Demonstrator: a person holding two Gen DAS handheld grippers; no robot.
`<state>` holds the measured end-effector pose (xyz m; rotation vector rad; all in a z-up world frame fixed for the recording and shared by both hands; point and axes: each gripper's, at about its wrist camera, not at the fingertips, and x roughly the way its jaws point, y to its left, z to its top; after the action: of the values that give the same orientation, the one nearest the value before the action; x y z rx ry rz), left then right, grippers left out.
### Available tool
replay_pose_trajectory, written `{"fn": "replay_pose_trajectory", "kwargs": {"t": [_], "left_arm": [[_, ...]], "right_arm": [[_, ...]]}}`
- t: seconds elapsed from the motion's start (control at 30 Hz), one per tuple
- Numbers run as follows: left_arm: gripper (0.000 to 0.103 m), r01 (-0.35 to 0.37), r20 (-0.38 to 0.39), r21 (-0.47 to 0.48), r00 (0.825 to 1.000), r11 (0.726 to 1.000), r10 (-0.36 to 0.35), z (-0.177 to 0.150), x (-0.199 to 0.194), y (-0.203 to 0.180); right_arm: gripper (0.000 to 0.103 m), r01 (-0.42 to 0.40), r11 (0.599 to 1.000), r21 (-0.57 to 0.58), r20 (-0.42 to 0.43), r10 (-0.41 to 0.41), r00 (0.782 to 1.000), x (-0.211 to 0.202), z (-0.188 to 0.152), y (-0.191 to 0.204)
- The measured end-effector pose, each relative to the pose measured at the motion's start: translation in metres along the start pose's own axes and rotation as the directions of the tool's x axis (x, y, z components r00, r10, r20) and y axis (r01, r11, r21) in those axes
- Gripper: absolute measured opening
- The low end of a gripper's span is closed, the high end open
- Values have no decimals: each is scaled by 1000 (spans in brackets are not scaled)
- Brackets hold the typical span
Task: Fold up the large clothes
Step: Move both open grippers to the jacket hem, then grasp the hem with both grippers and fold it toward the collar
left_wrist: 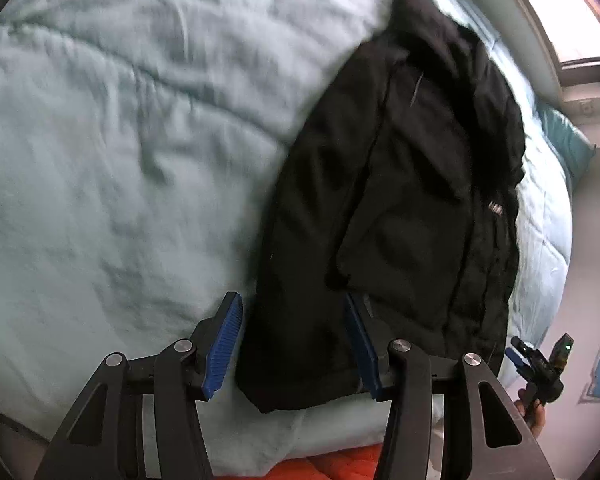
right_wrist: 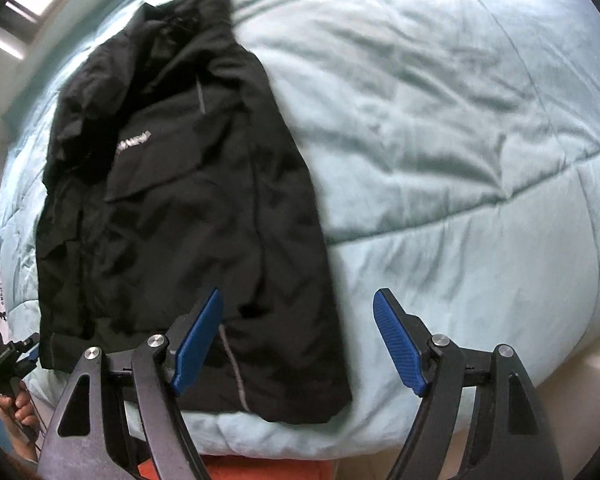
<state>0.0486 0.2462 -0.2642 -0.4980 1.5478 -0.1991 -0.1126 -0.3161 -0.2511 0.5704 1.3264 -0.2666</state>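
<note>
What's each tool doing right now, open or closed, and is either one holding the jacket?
Left tool: open, holding nothing, above the black jacket's hem.
Right tool: open wide, holding nothing, over the hem's other corner.

Left gripper [left_wrist: 294,346] and right gripper [right_wrist: 298,344]: black linkage arms with silver pivot pins, carrying ribbed blue finger pads [left_wrist: 223,346] (two each).

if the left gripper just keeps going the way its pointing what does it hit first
Most likely the bottom hem of the black jacket, which lies between the open left gripper fingers. Depth is unclear; the light blue comforter lies right under it.
</note>
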Motion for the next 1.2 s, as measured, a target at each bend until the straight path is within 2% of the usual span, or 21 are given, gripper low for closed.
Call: {"fn": "replay_pose_trajectory", "kwargs": {"t": [0.07, 0.17, 0.3, 0.37, 0.43, 0.53, 0.6, 0.67, 0.77, 0.87, 0.9, 0.93, 1.0, 1.1, 1.2], "left_arm": [[54, 27, -45, -14, 999, 1000, -27, -3, 14, 4], [54, 28, -47, -2, 998, 1000, -28, -6, 21, 5], [54, 69, -63, -18, 996, 997, -70, -5, 22, 9], [54, 79, -71, -12, 994, 997, -80, -4, 22, 10], [54, 88, -76, 3, 993, 996, -87, -6, 20, 9], [54, 123, -75, 54, 990, 991, -119, -9, 12, 4], [54, 146, -86, 86, 987, 986, -138, -11, 10, -1], [54, 130, -94, 101, 988, 986, -120, -10, 13, -4], [54, 120, -104, 80, 988, 990, -111, -8, 23, -2], [54, 124, -82, 53, 989, 991, -120, -9, 26, 1], [43, 122, -56, 52, 991, 991, -119, -10, 24, 1], [26, 115, -38, 63, 993, 991, -113, -10, 21, 0], [16, 136, -5, 82, 991, 987, -136, -11, 12, -3], [12, 153, 44, 126, 986, 980, -160, -9, -7, -15], [12, 177, 73, 162, 979, 971, -191, -3, -23, -31]], "right_arm": [[80, -10, 1000, 12, -30, 10, 999, 12, -5, -5], [80, -18, 1000, 14, -56, 19, 998, 27, -13, -8], [79, -55, 998, 15, -71, 56, 996, 36, -26, -7], [68, -68, 998, -12, -78, 67, 995, 34, -32, -3], [52, -79, 996, -48, -72, 75, 995, 29, -40, 2], [42, -70, 990, -119, -56, 64, 996, 19, -46, 11], [42, -76, 989, -127, -63, 69, 996, 18, -46, 13], [43, -84, 989, -125, -91, 72, 993, 24, -42, 14], [48, -79, 991, -110, -129, 65, 990, 36, -38, 15], [49, -105, 992, -74, -139, 94, 986, 42, -37, 7], [49, -118, 992, -53, -131, 110, 985, 41, -37, 4], [44, -127, 991, -41, -120, 121, 985, 39, -38, 2], [35, -138, 990, -42, -91, 134, 987, 28, -36, -1], [25, -154, 986, -69, -56, 151, 987, 8, -35, -2], [22, -169, 979, -116, -38, 166, 985, -6, -30, 8]]}}
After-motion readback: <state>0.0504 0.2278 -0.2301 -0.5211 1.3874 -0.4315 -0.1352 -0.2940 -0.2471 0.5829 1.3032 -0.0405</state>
